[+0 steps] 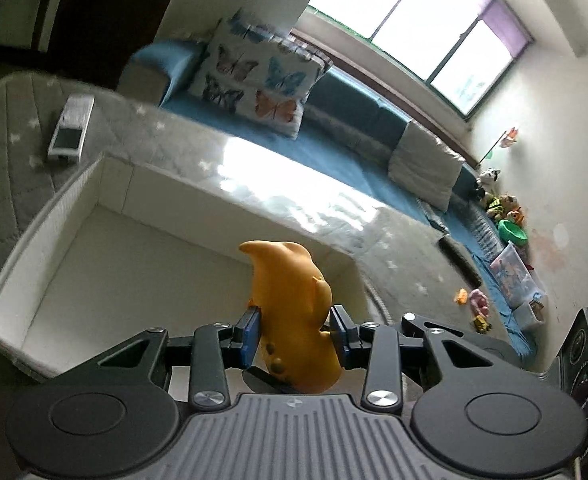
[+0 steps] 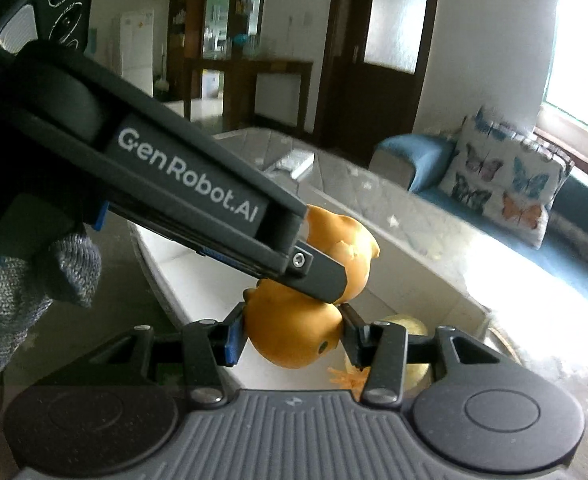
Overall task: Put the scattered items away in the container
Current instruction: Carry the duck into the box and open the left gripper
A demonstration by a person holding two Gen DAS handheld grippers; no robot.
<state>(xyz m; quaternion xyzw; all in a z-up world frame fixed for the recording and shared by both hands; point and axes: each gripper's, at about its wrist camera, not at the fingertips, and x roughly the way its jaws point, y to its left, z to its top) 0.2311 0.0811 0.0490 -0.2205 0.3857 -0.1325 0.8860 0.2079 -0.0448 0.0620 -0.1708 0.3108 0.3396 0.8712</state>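
My left gripper (image 1: 296, 330) is shut on an orange rubber toy figure (image 1: 289, 300) and holds it above the white fabric container (image 1: 53, 216), whose inside looks empty in the left wrist view. My right gripper (image 2: 289, 332) is shut on a second orange rubber toy (image 2: 294, 332), held over the same container (image 2: 422, 256). In the right wrist view the left gripper's body (image 2: 189, 184) crosses from the upper left, its toy (image 2: 346, 252) just above and touching mine. A pale yellow-green item (image 2: 408, 326) lies below, partly hidden by my right finger.
The container sits on a grey star-patterned mat (image 1: 9, 148). A white box (image 1: 69, 128) lies on the mat behind it. A blue bench with a butterfly pillow (image 1: 253, 76) runs along the window. Small toys (image 1: 474, 304) lie scattered at the far right by the wall.
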